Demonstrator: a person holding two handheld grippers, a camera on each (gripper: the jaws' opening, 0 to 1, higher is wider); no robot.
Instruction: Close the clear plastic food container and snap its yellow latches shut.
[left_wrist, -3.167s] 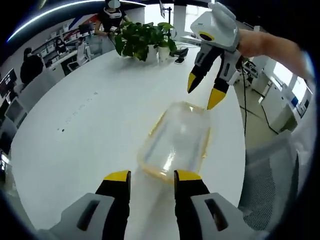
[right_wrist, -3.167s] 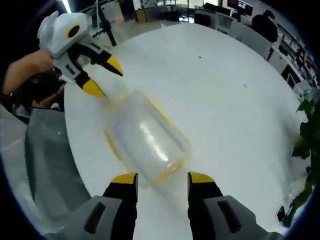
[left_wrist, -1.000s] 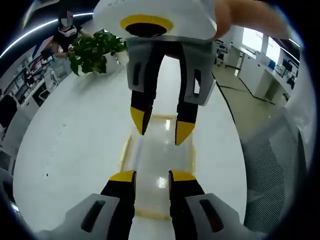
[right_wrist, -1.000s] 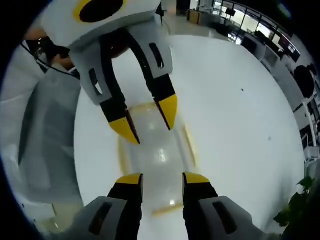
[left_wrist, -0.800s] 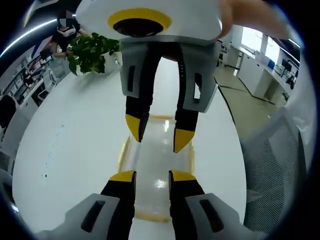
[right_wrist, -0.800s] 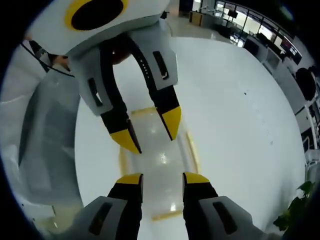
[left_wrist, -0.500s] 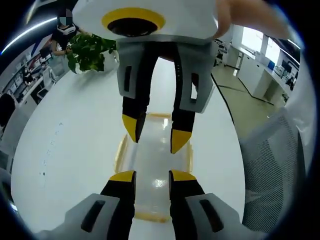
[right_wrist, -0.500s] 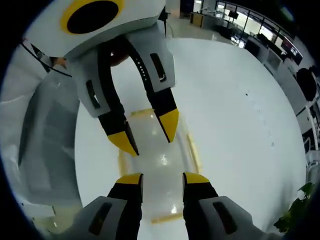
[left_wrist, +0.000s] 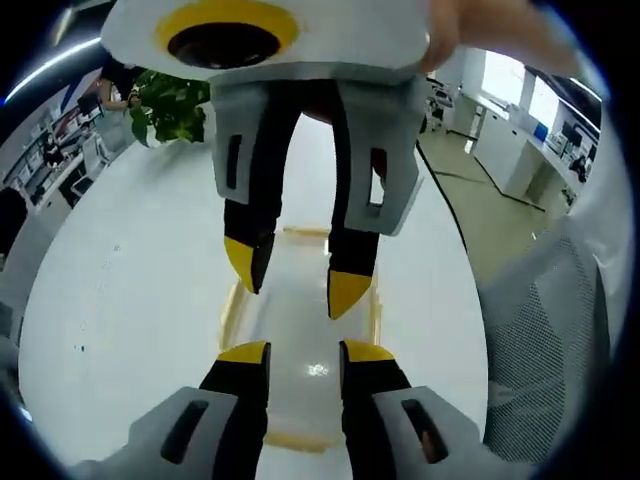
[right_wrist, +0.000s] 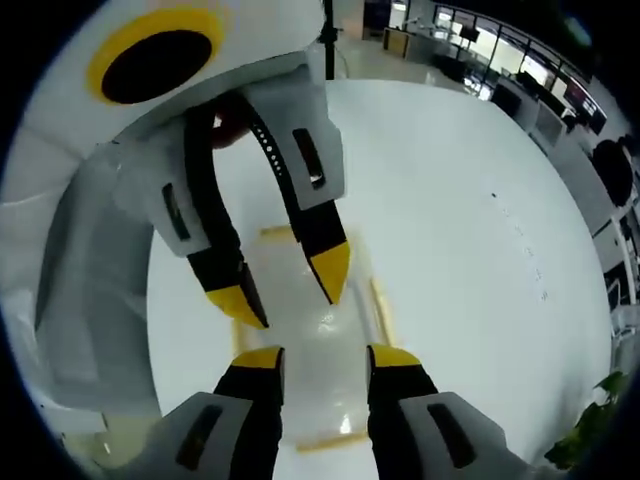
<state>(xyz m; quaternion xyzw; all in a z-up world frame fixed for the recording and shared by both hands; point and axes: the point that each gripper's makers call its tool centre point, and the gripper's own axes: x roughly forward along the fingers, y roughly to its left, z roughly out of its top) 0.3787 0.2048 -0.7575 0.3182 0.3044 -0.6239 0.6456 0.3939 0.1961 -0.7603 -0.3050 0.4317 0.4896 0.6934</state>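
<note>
A clear plastic container (left_wrist: 300, 312) with a yellow rim lies lid-up on the white table (left_wrist: 130, 300), running lengthwise away from me. My left gripper (left_wrist: 303, 352) hovers over its near half, jaws open with only the lid between them. My right gripper (left_wrist: 295, 280) comes down from the top over the far half, tips pointing at the lid, also open. In the right gripper view the same container (right_wrist: 305, 325) lies under my right gripper (right_wrist: 326, 358), and the left gripper (right_wrist: 283, 285) faces it, tip to tip. Yellow latches (right_wrist: 381, 300) run along the long sides; their state is unclear.
A potted plant (left_wrist: 170, 105) stands at the table's far end. A grey mesh chair (left_wrist: 545, 330) stands off the table's right edge and shows again as a chair (right_wrist: 90, 300). Desks and people sit in the background. A hand (left_wrist: 500, 40) holds the right gripper.
From apart at opposite ends of the container, both grippers have come in over its lid and now face each other closely. In the last second they edged still nearer.
</note>
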